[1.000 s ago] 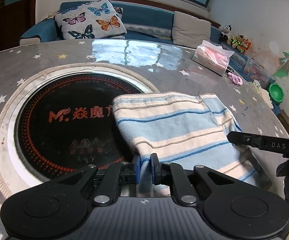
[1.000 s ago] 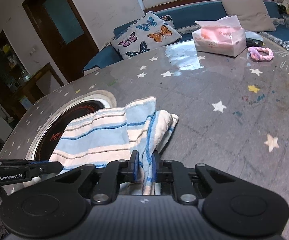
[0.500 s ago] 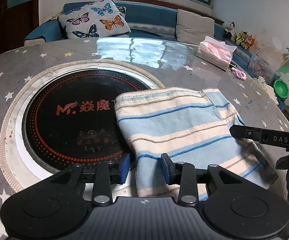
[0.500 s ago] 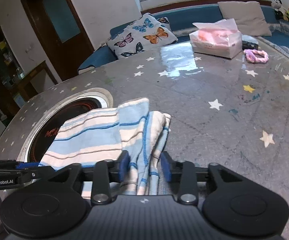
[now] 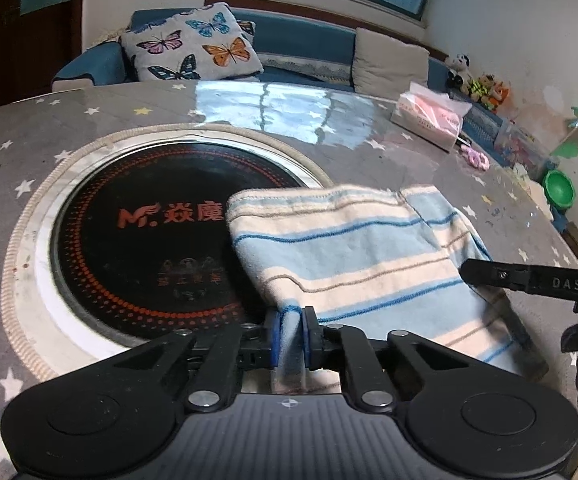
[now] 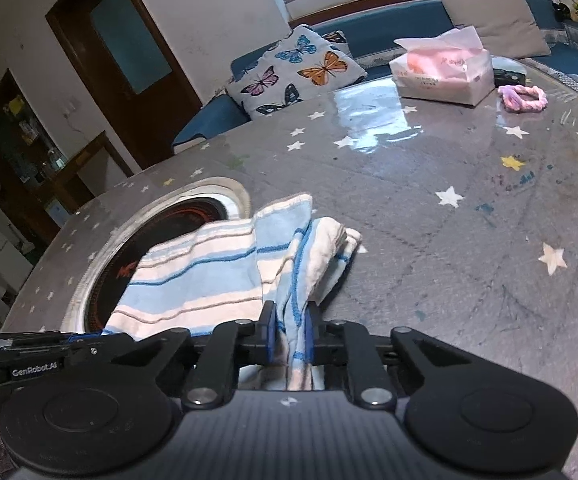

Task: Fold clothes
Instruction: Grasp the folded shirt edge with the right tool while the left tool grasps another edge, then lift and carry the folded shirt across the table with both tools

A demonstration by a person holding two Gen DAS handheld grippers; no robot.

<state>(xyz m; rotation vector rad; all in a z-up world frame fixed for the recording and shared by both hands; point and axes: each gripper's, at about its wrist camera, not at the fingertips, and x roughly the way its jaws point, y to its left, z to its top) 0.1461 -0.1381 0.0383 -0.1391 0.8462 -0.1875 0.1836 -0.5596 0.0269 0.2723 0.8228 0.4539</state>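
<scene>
A blue and cream striped cloth [image 5: 361, 256] lies folded on the round grey star-print table [image 5: 281, 112], partly over the black induction hob [image 5: 141, 232]. My left gripper [image 5: 289, 332] is shut on the cloth's near left corner. My right gripper [image 6: 291, 338] is shut on the bunched near right edge of the cloth [image 6: 225, 276]. The right gripper's side shows in the left wrist view [image 5: 529, 278], and the left gripper's side shows in the right wrist view [image 6: 29, 354].
A pink tissue box [image 6: 445, 70] and a pink hair tie [image 6: 523, 96] sit at the table's far side. A sofa with a butterfly cushion [image 5: 193, 44] stands behind the table. A green bowl [image 5: 559, 190] and toys are off the right edge.
Both grippers were shut on the cloth a second ago, opened half a second ago, and are now shut on its near edge again.
</scene>
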